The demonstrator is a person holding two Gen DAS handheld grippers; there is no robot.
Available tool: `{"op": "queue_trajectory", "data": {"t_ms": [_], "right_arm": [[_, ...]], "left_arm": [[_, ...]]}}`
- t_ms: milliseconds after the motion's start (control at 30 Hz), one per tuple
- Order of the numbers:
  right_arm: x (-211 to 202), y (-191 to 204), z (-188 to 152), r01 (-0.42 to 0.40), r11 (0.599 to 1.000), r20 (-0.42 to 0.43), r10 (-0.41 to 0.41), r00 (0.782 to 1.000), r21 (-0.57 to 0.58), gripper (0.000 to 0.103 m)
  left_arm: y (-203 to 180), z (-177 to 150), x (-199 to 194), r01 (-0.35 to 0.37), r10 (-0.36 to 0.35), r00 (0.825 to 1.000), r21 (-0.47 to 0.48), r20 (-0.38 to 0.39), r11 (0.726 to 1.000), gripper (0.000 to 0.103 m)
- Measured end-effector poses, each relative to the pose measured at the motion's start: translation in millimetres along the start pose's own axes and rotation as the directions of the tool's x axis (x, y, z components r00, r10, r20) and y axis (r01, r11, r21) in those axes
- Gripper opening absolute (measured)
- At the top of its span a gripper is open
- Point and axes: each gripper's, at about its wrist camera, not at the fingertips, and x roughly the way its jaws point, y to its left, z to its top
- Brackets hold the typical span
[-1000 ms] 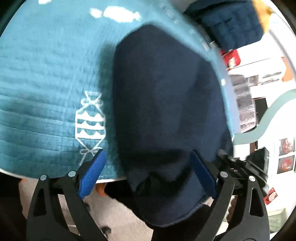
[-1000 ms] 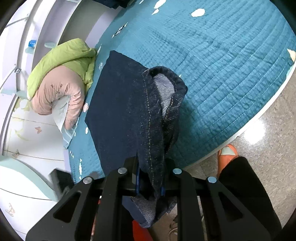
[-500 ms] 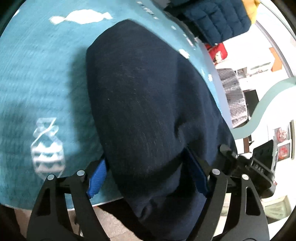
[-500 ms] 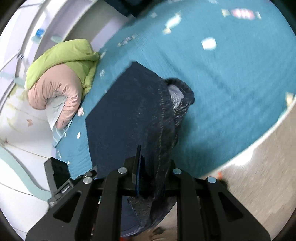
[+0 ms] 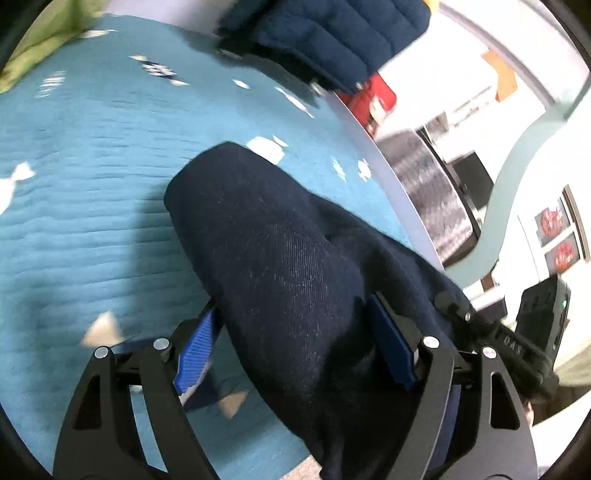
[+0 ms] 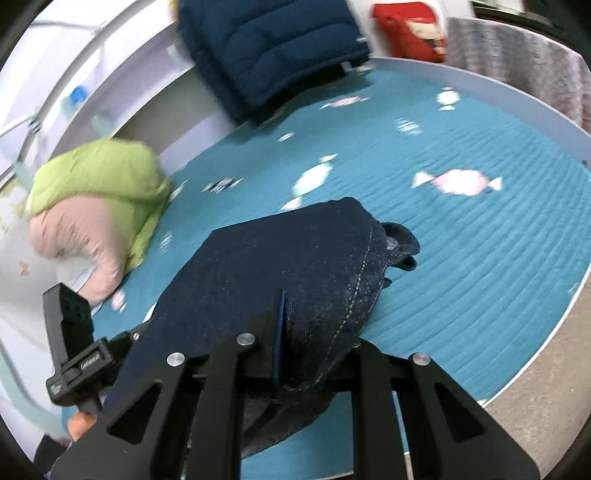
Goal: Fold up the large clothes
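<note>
Dark navy jeans (image 5: 277,240) lie partly on the teal quilted bed cover (image 5: 92,229), with their near end lifted off it. My left gripper (image 5: 291,306) holds a thick bundle of this denim, and its blue pads (image 5: 195,354) press on both sides with the jaws standing wide. In the right wrist view the jeans (image 6: 295,251) show a stitched seam and a curled end. My right gripper (image 6: 314,317) is shut on a fold of them, and the cloth hides its right finger. Both grippers hold the near end above the cover.
A navy quilted jacket (image 6: 273,48) lies at the far side of the bed. A green and pink padded bundle (image 6: 99,184) sits at the left by the white wall. A red bag (image 6: 406,26) and a grey patterned cloth (image 6: 524,66) stand beyond the bed's white rim (image 6: 517,92). Bare floor (image 6: 535,387) shows at lower right.
Both grippers have risen and moved in over the bed, carrying the jeans' end with them. The left jaws have narrowed onto the denim. The navy jacket now shows larger.
</note>
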Motion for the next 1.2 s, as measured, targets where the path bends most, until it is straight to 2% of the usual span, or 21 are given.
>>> {"op": "queue_trajectory", "data": {"t_ms": [133, 200, 267, 367, 433, 500, 533, 567, 600, 667, 700, 733, 767, 833, 900, 967, 1000, 1033, 1067, 1133, 1200], "right_arm": [[0, -55, -1, 0.065, 0.994, 0.010, -0.066, 0.998, 0.084, 0.012], [11, -86, -16, 0.112, 0.984, -0.041, -0.107, 0.993, 0.141, 0.012], [23, -115, -35, 0.148, 0.969, -0.094, -0.131, 0.987, 0.199, 0.012], [37, -147, -60, 0.146, 0.946, -0.136, -0.111, 0.984, 0.288, 0.015], [31, -150, -64, 0.124, 0.939, -0.109, -0.094, 0.990, 0.320, 0.020], [25, -145, -61, 0.144, 0.943, -0.120, -0.112, 0.986, 0.299, 0.025], [20, -142, -58, 0.181, 0.945, -0.134, -0.149, 0.980, 0.272, 0.031], [15, -140, -55, 0.211, 0.943, -0.143, -0.180, 0.973, 0.256, 0.044], [6, -135, -51, 0.279, 0.936, -0.143, -0.252, 0.957, 0.217, 0.051], [-10, -121, -48, 0.366, 0.920, -0.113, -0.352, 0.929, 0.139, 0.050], [-18, -109, -44, 0.420, 0.903, -0.086, -0.413, 0.907, 0.090, 0.050], [-29, -91, -41, 0.455, 0.890, -0.033, -0.454, 0.890, 0.039, 0.050], [-32, -75, -41, 0.412, 0.911, -0.004, -0.412, 0.911, -0.005, 0.048], [-21, -43, -44, 0.302, 0.948, -0.025, -0.306, 0.952, -0.103, 0.033], [0, -23, -51, 0.220, 0.964, -0.089, -0.235, 0.968, -0.152, 0.007], [28, -15, -67, 0.183, 0.971, -0.165, -0.208, 0.964, -0.152, 0.003], [43, -17, -77, 0.191, 0.970, -0.211, -0.220, 0.952, -0.153, 0.002], [66, -28, -93, 0.232, 0.961, -0.280, -0.267, 0.922, -0.152, 0.001], [77, -38, -101, 0.241, 0.961, -0.295, -0.271, 0.916, -0.136, 0.000], [80, -64, -112, 0.195, 0.981, -0.272, -0.189, 0.944, -0.003, 0.000], [75, -72, -109, 0.170, 0.983, -0.282, -0.144, 0.949, 0.069, 0.000]], "left_arm": [[-10, -10, 57, 0.012, -0.012, 0.992, -0.003, -0.128, 1.000, 0.076], [-13, -20, 73, -0.015, 0.017, 0.986, 0.014, -0.168, 1.000, 0.076], [-13, -34, 90, -0.042, 0.044, 0.970, 0.013, -0.239, 0.999, 0.076], [-8, -47, 93, -0.090, 0.104, 0.959, 0.064, -0.262, 0.994, 0.076], [-4, -48, 85, -0.082, 0.093, 0.963, 0.054, -0.253, 0.995, 0.078], [0, -45, 68, -0.059, 0.069, 0.970, 0.051, -0.233, 0.997, 0.080], [1, -45, 60, -0.061, 0.073, 0.974, 0.062, -0.216, 0.996, 0.083], [1, -44, 48, -0.070, 0.085, 0.978, 0.085, -0.188, 0.994, 0.084], [2, -44, 41, -0.074, 0.092, 0.980, 0.103, -0.175, 0.992, 0.084], [5, -44, 25, -0.126, 0.145, 0.978, 0.130, -0.147, 0.983, 0.084], [6, -44, 19, -0.144, 0.163, 0.977, 0.135, -0.141, 0.980, 0.084], [10, -46, 13, -0.162, 0.181, 0.974, 0.138, -0.138, 0.977, 0.085], [14, -49, 8, -0.194, 0.213, 0.968, 0.140, -0.134, 0.971, 0.085], [18, -54, 0, -0.217, 0.237, 0.962, 0.147, -0.138, 0.965, 0.085], [22, -58, -7, -0.226, 0.244, 0.960, 0.135, -0.139, 0.965, 0.085], [29, -64, -19, -0.228, 0.244, 0.958, 0.120, -0.149, 0.966, 0.085], [34, -67, -28, -0.232, 0.248, 0.958, 0.117, -0.146, 0.966, 0.086], [38, -69, -35, -0.239, 0.254, 0.957, 0.114, -0.141, 0.964, 0.088], [39, -70, -40, -0.247, 0.262, 0.955, 0.115, -0.138, 0.962, 0.088], [44, -73, -52, -0.274, 0.290, 0.948, 0.126, -0.130, 0.954, 0.088], [48, -76, -59, -0.294, 0.311, 0.942, 0.135, -0.127, 0.946, 0.088]]}}
